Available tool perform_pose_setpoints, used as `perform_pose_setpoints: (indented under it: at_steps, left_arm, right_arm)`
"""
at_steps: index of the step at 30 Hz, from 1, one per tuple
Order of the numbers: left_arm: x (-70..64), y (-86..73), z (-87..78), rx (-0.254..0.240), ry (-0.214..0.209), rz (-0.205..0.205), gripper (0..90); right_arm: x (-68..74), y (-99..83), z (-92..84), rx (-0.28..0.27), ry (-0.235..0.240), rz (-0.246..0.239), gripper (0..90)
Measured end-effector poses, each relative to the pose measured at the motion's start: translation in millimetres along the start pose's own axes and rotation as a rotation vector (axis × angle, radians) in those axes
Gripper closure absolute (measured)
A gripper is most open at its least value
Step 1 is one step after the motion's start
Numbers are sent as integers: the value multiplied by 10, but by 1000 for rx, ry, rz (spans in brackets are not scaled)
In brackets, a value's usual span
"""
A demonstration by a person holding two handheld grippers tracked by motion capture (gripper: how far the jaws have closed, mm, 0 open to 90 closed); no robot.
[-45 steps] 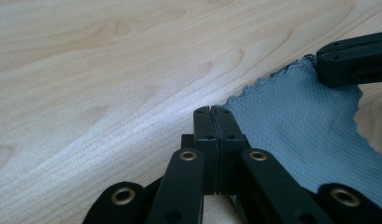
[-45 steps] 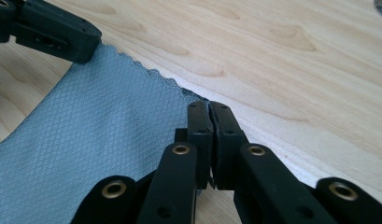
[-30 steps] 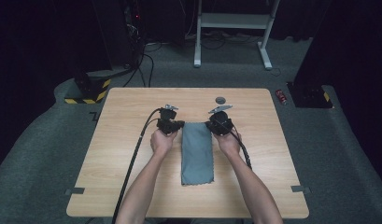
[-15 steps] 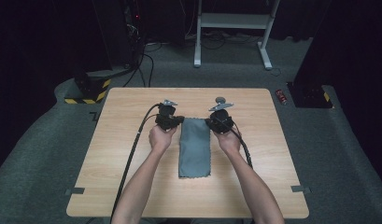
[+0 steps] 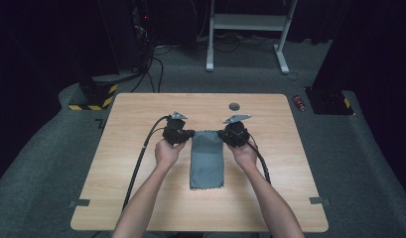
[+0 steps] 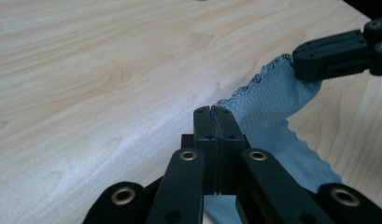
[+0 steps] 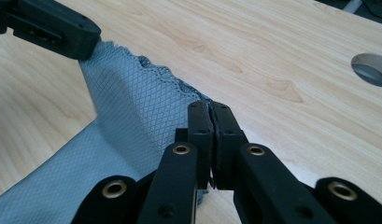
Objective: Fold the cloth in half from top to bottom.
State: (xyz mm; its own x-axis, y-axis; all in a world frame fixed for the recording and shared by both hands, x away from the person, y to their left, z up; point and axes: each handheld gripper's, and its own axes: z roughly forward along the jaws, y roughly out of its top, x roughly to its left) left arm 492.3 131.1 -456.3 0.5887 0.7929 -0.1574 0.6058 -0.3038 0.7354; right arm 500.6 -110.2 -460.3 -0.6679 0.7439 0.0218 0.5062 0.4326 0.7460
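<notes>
Risk noted: the grey cloth is pinched only at the two corners of its far edge. If the grippers are drawn apart too hard, or one is raised faster than the other, a corner may be pulled out from between the pads and the cloth would drop back crumpled. The scalloped hem between the corners hangs slightly slack in the right gripper view, so uneven tension is judged likely. The near end may also drag and fold under if the lift is kept low.

Jaws: the left gripper is closed fully, its pads pressed together on the far left corner of the cloth. The right gripper is likewise closed, clamped on the far right corner of the cloth.

Position: the cloth lies lengthwise at the middle of the table, far edge raised a little, near end flat on the wood. A round hole is seen beyond the cloth's far edge.
</notes>
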Motion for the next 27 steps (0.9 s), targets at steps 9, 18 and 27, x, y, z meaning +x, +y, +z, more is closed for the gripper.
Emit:
perform_pose_setpoints:
  at_steps: [9,18,27]
  left_arm:
    - [-16,-84,-40,-1,-18,-8,899]
    - [-50,-130,-74,0,-30,3,899]
    - [-78,-188,-132,10,-33,29,899]
  right_arm:
    - [60,-60,-31,-3,21,-15,881]
    - [65,-122,-42,-1,39,-11,881]
    - [105,-129,-73,4,53,-36,881]
